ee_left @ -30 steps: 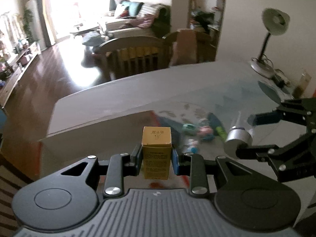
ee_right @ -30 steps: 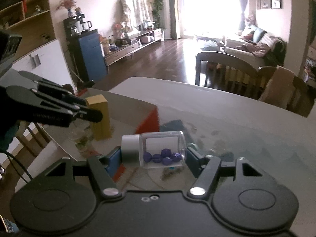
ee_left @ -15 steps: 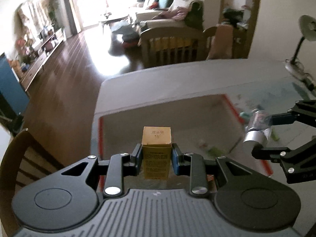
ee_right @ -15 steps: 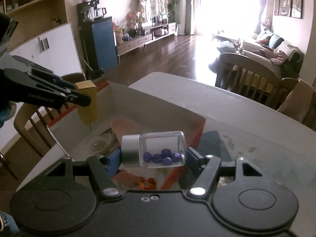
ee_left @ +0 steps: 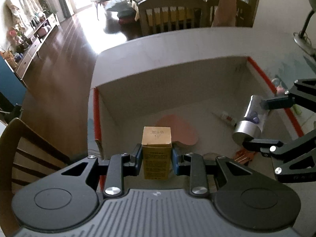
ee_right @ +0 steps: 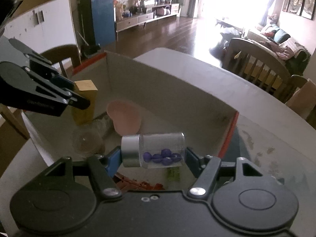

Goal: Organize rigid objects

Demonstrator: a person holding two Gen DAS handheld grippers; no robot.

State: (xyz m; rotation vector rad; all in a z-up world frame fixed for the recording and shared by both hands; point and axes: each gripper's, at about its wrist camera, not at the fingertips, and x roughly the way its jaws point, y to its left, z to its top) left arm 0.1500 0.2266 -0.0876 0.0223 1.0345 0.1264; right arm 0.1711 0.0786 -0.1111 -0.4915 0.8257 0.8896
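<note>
Table (ee_left: 177, 45): 1 grey top in my view, with the box standing on it near one corner.
Chairs: I count 3 wooden ones around the table, 2 (ee_left: 173, 13) at the far side and 1 (ee_left: 29, 150) at my left.
Cardboard box (ee_left: 177, 75): 1, open-topped, red tape on 2 of its rims; both my tongs hang over it.
Left gripper (ee_left: 157, 159): 1, its 2 pads pinched tight on the sides of the yellow carton, nearly as narrow as they go.
Right gripper (ee_right: 153, 155): 1, about half spread, its 2 pads pressing on the cap end and base end of the vial, which lies crosswise between them.
Pink heart lid (ee_left: 175, 128): 1, flat on the box floor, beyond the carton.
Yellow carton (ee_left: 157, 154): 1, upright, above the near left part of the box.
Vial (ee_right: 156, 150): 1, clear glass with 1 silver cap, above the near right part of the box.
Purple beads (ee_right: 162, 157): about 6 that I can count, inside the vial.
Small tube (ee_left: 225, 117): 1 on the box floor near the right wall.
</note>
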